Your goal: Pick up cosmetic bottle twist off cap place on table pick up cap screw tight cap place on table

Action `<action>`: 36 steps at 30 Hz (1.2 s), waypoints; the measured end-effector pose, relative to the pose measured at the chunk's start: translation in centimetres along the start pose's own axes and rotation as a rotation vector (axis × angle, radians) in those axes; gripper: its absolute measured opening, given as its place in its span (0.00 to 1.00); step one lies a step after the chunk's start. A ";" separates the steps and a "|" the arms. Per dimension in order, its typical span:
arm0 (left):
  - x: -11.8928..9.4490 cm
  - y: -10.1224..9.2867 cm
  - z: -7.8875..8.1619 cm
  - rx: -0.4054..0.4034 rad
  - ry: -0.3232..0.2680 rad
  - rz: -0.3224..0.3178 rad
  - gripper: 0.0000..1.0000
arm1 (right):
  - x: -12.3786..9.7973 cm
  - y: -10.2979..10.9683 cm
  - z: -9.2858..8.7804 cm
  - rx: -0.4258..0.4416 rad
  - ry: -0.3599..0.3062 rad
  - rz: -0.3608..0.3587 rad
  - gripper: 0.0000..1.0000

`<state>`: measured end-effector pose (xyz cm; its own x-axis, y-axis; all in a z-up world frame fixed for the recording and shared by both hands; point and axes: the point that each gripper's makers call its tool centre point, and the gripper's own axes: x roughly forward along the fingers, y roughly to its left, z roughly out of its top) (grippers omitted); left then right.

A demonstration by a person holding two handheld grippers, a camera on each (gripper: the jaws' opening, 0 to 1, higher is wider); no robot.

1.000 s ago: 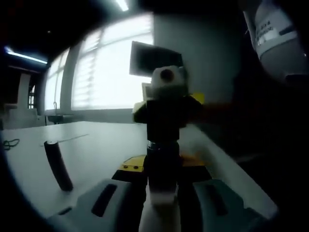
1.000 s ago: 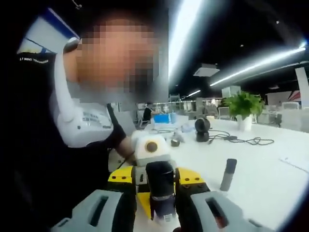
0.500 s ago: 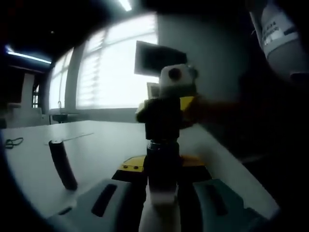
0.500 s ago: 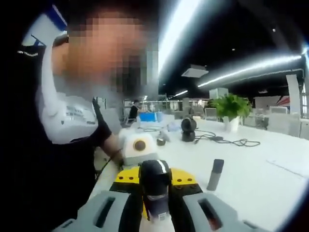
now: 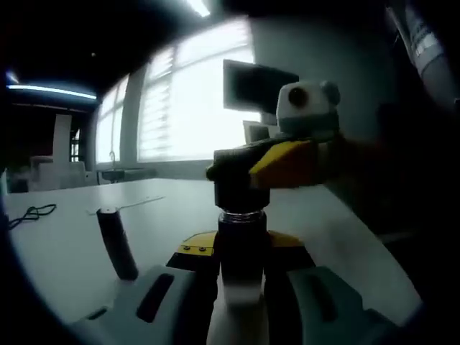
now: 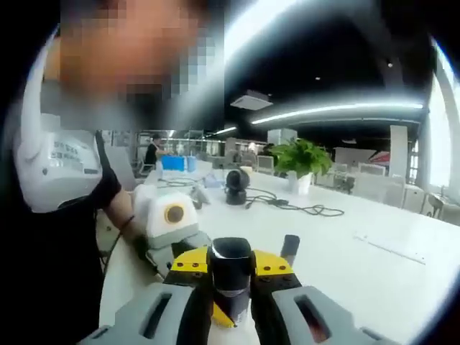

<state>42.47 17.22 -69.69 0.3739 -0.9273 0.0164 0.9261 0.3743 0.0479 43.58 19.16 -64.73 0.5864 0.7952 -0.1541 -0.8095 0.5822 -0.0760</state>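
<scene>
White tabletop (image 6: 374, 266) runs through an open office with ceiling light strips; bright windows (image 5: 194, 108) fill the 11 o'clock sector of the left gripper view.

Left gripper (image 5: 241, 291): jaws clenched on the lower body of the cosmetic bottle (image 5: 241, 251), which stands upright between them at 6 o'clock. In that view the right gripper (image 5: 280, 162) enters from 3 o'clock and clamps the black cap (image 5: 241, 190) at the bottle's top.

Right gripper view: the right gripper (image 6: 231, 305) grips the cap (image 6: 231, 262) at 6 o'clock, with the left gripper's yellow-and-black body directly behind it.

A dark cylindrical stick (image 5: 117, 244) stands tilted on the table at 8 o'clock in the left gripper view. A potted plant (image 6: 298, 159), a black device (image 6: 236, 185) and cables (image 6: 302, 208) sit well apart at 12 o'clock in the right gripper view.
</scene>
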 end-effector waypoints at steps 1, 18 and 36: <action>0.0 0.3 0.0 0.000 0.002 0.022 0.14 | 0.2 -0.1 0.0 0.007 0.000 -0.043 0.14; -0.1 1.5 -0.1 0.015 0.005 0.081 0.14 | -0.2 -0.9 0.1 0.083 -0.012 -0.556 0.14; 0.1 1.7 0.0 0.022 0.000 0.084 0.14 | -0.5 -0.6 -0.1 0.090 -0.036 -0.663 0.14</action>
<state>44.03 17.78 -69.61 0.4504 -0.8926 0.0217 0.8900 0.4508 0.0687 43.77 18.42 -64.70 0.9606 0.2690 -0.0699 -0.2732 0.9601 -0.0601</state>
